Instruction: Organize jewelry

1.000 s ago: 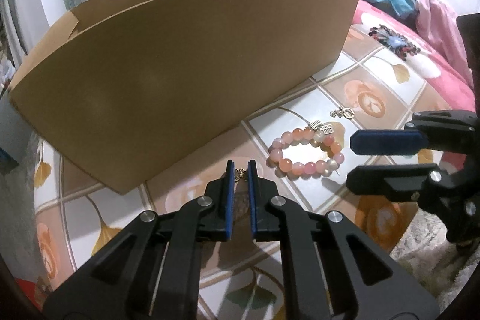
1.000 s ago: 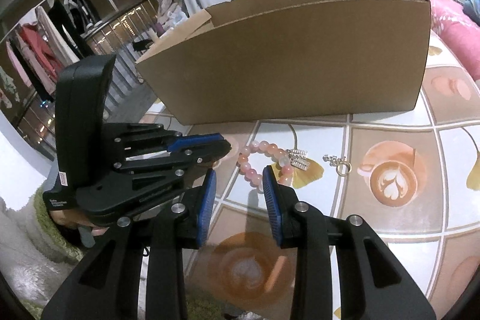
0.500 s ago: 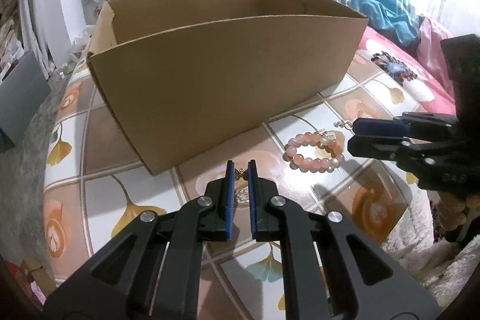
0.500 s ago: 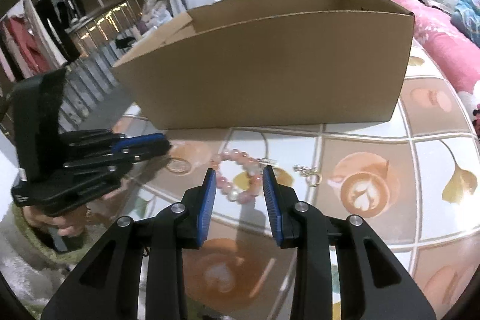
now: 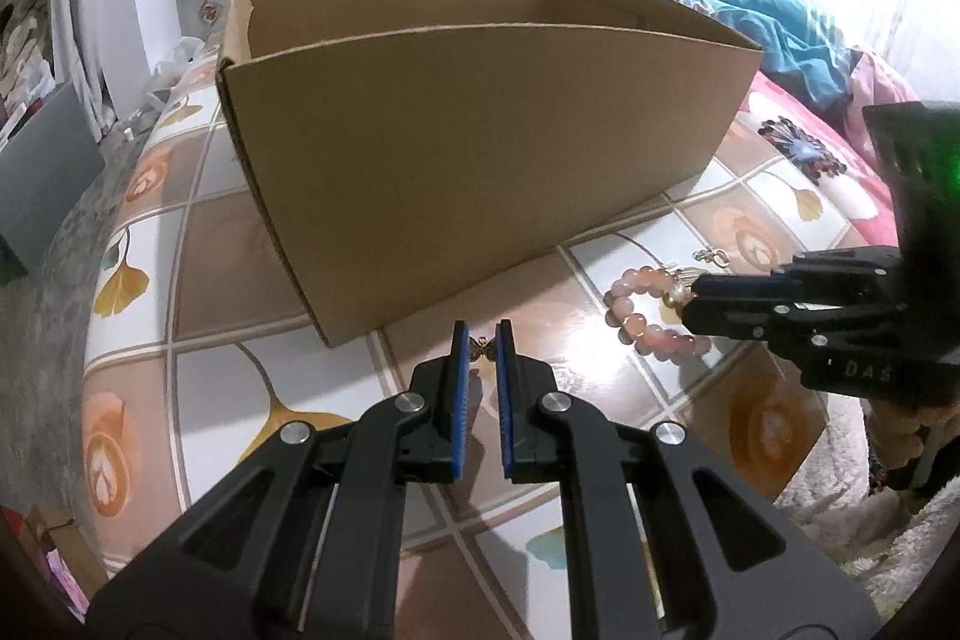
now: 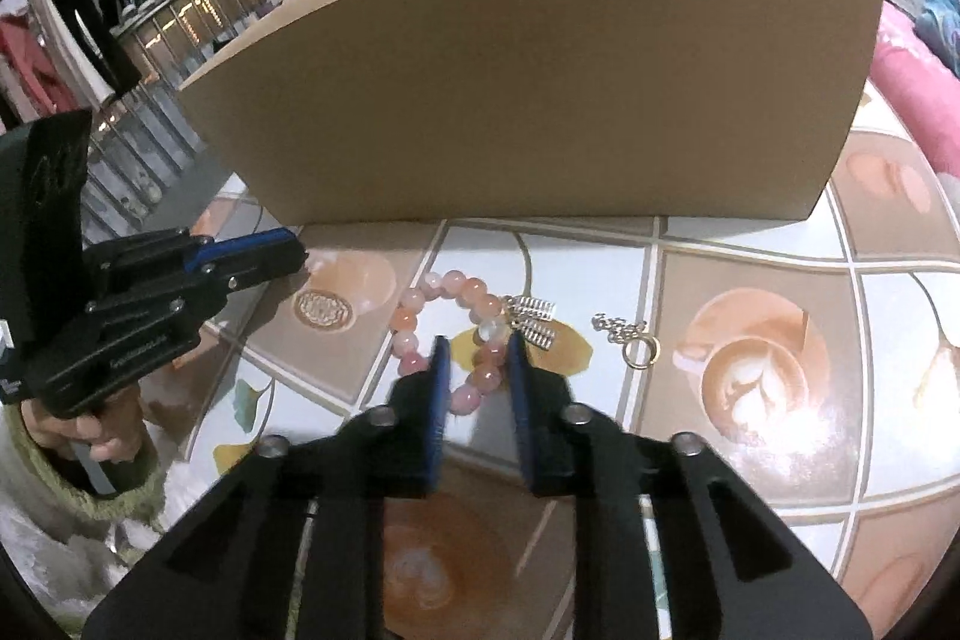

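My left gripper (image 5: 481,340) is shut on a small gold butterfly charm (image 5: 482,349) and holds it above the table, in front of the open cardboard box (image 5: 480,148). A pink bead bracelet (image 6: 447,334) lies on the patterned tablecloth (image 6: 750,370). My right gripper (image 6: 477,358) is open and low over the bracelet, one finger on each side of its near beads. A silver charm (image 6: 534,319) and a small ring with chain (image 6: 630,340) lie to the bracelet's right. The right gripper also shows in the left wrist view (image 5: 699,295).
The box (image 6: 540,88) stands just behind the jewelry. A pink bedspread (image 5: 840,172) and blue bedding (image 5: 774,22) lie to the right. A grey panel (image 5: 42,166) leans at the left. A clothes rack (image 6: 72,22) stands beyond the table.
My left gripper has risen and pulled back left with the charm. My right gripper has moved forward and down onto the bracelet, fingers still apart.
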The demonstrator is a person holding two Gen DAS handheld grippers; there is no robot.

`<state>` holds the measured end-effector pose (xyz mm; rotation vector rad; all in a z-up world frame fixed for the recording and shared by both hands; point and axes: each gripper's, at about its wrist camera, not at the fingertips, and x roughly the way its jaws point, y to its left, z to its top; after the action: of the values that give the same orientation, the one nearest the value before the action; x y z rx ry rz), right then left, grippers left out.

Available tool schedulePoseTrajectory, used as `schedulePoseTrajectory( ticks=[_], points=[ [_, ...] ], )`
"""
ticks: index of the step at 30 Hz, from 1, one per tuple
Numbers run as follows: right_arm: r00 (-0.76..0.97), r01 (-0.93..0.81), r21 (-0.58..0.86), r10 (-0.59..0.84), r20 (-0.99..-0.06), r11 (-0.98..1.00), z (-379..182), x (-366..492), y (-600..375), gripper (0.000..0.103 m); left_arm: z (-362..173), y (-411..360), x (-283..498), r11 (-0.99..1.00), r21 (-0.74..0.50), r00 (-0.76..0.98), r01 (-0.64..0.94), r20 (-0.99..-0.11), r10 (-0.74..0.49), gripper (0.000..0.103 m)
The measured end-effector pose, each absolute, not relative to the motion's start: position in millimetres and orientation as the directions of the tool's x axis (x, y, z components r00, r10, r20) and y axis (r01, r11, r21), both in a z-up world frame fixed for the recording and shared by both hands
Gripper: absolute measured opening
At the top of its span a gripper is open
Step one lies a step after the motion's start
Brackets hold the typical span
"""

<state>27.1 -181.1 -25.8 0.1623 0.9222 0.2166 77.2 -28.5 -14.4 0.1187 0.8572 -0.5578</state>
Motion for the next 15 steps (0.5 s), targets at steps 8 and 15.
schedulePoseTrajectory(
  ticks=[8,15],
  points=[
    [0.574,-0.197,0.244,0.313,-0.757,0.950,-20.8,23.6,-162.6,0.010,-15.6,-24.2,80.2,0.859,-0.124,0.530,0.496,-0.741,-0.413,0.008],
    [0.544,-0.256,0.274,0.372,-0.752,0.927,-18.6,22.0,-153.5,0.014,-16.2,-26.0,79.8,0.859,-0.127,0.529,0.497,-0.740,-0.415,0.008]
  ],
)
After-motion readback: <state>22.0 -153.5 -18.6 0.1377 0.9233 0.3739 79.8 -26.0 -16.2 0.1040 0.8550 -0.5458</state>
